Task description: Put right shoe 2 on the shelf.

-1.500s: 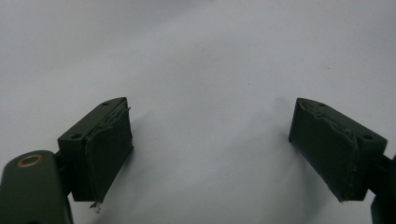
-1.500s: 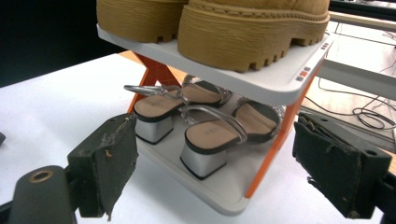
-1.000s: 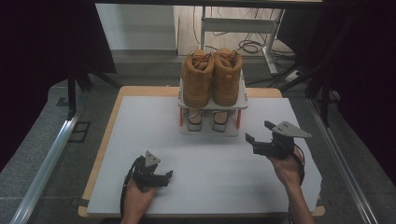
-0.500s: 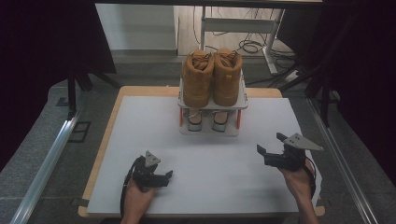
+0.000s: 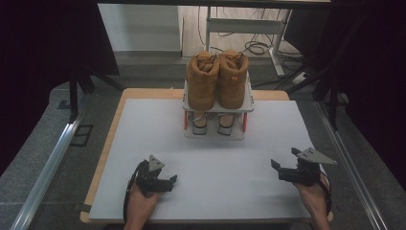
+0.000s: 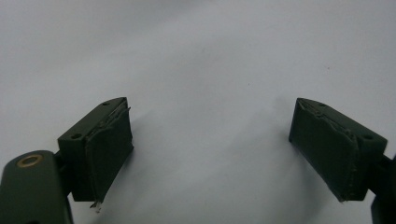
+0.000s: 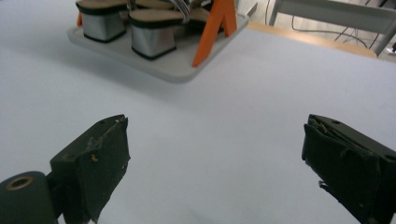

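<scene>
Left gripper (image 5: 168, 182) released, jaws wide, nothing between them, low over bare white tabletop (image 5: 230, 191). Right gripper (image 5: 282, 168) also released, empty, jaws spread. Shoe rack (image 5: 216, 134) sits ahead of both, well apart: tan boots (image 5: 216, 79) on its top tier, heeled sandals (image 7: 126, 28) on the bottom tray, up-left of the right gripper.

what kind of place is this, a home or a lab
Likely a lab or test room: a white-topped table ringed by dark curtains, loose cables on the floor, and a small shoe rack set up for handheld grippers.
</scene>
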The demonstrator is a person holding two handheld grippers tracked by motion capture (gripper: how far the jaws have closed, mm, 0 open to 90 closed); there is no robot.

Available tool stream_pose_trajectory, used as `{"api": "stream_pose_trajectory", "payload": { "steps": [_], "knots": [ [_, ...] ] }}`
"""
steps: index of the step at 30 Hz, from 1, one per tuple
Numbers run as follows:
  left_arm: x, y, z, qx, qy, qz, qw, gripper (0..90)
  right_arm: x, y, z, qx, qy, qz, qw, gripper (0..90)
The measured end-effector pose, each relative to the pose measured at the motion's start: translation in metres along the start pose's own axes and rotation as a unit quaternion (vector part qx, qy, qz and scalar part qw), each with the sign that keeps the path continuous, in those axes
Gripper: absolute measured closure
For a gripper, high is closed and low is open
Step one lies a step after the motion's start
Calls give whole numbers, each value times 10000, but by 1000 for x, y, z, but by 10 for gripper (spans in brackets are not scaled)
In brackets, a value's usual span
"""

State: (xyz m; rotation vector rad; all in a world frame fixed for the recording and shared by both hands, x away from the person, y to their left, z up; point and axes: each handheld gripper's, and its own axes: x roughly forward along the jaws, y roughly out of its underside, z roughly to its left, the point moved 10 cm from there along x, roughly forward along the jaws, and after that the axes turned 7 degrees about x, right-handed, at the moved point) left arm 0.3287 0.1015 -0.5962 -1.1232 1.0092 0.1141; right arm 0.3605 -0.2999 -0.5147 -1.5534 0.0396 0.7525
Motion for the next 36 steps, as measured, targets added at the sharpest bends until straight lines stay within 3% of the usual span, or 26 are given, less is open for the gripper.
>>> {"api": "stream_pose_trajectory", "payload": {
  "steps": [16,25,30,36],
  "knots": [
    [0,0,0,4,-3,-2,10000,133,5,39,-7,50,55,535,9985,65],
    [0,0,0,4,-4,-5,10000,134,18,69,-6,-14,32,1203,9927,37],
    [0,0,0,5,-5,-6,10000,134,22,73,-5,-60,49,1418,9899,47],
    [0,0,0,-1,-2,-3,10000,133,23,74,-7,34,8,1456,9893,42]
  ]
}}
